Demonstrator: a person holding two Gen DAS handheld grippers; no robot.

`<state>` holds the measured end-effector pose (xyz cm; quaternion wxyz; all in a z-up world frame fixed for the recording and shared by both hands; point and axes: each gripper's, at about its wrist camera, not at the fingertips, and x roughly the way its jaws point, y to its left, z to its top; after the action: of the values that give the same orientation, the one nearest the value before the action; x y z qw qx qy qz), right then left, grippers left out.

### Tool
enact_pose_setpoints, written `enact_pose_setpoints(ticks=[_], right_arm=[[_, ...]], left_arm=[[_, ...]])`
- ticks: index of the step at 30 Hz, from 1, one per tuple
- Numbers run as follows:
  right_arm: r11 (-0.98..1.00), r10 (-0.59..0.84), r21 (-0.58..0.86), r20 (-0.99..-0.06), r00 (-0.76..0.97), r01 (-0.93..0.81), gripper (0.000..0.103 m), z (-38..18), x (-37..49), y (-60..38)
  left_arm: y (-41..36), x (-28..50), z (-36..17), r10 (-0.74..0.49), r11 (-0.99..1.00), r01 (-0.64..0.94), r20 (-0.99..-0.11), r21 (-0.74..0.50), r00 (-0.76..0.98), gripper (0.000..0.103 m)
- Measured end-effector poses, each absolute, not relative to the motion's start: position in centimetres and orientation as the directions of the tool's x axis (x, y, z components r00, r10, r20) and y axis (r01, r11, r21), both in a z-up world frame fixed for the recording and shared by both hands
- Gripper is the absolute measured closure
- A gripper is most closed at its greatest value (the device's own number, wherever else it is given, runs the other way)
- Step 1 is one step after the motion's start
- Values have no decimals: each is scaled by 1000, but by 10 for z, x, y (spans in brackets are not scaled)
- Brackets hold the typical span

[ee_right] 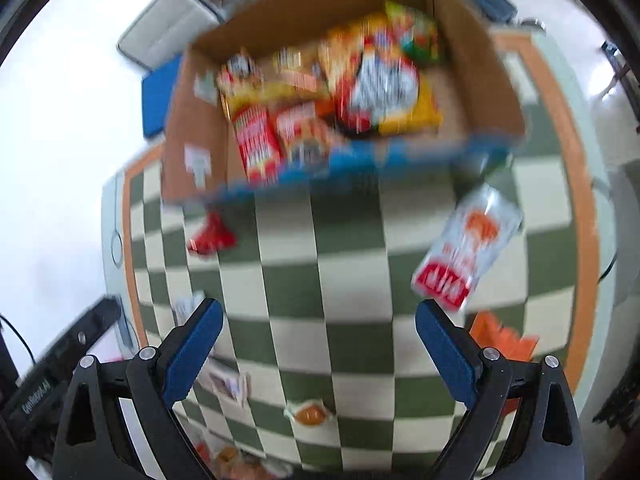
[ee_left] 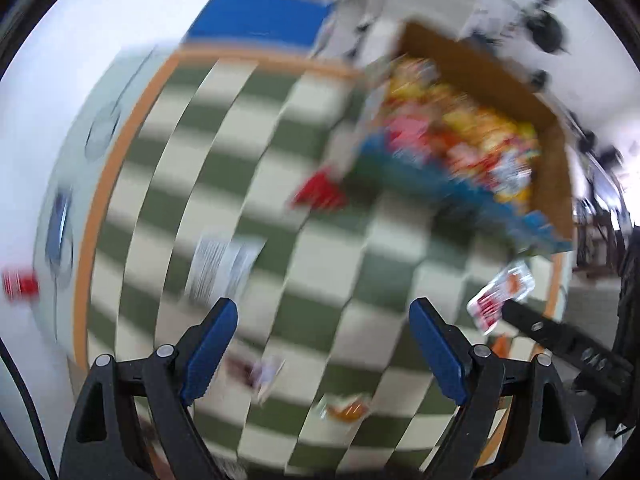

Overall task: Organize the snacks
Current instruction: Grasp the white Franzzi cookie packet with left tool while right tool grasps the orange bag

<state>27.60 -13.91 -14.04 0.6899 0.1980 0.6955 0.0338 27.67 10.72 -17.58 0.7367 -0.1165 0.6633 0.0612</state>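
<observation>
A cardboard box (ee_right: 476, 64) (ee_left: 496, 76) packed with several bright snack packs stands at the far end of the checkered cloth. Loose snacks lie on the cloth: a red pack (ee_right: 211, 236) (ee_left: 320, 192), a clear pack with a red label (ee_right: 466, 250) (ee_left: 500, 298), a white pack (ee_left: 224, 268), an orange pack (ee_right: 502, 338) and a small orange-filled packet (ee_right: 310, 414) (ee_left: 346, 408). My left gripper (ee_left: 323, 346) hangs open above the cloth with nothing between its blue pads. My right gripper (ee_right: 319, 350) is open too and holds nothing. Both views are motion-blurred.
The green-and-white checkered cloth (ee_right: 348, 280) has an orange border on a pale table. A blue pad (ee_left: 260, 16) lies beyond the table's far edge. The other gripper's black body (ee_left: 568, 340) shows at the right of the left wrist view. More small packets (ee_right: 230, 386) lie near the front.
</observation>
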Motion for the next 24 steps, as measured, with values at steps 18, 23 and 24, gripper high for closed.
enact_pose_setpoints(ticks=[18, 23, 24], right_arm=[[971, 230, 214, -959, -169, 105, 4, -228, 216, -57], [975, 205, 187, -967, -154, 121, 4, -224, 213, -82], [978, 188, 172, -972, -144, 115, 4, -219, 211, -92]], left_arm=[[209, 200, -347, -401, 641, -747, -906, -175, -133, 15], [163, 228, -338, -230, 827, -553, -957, -99, -174, 38], [147, 233, -335, -196, 866, -493, -964, -85, -178, 40]])
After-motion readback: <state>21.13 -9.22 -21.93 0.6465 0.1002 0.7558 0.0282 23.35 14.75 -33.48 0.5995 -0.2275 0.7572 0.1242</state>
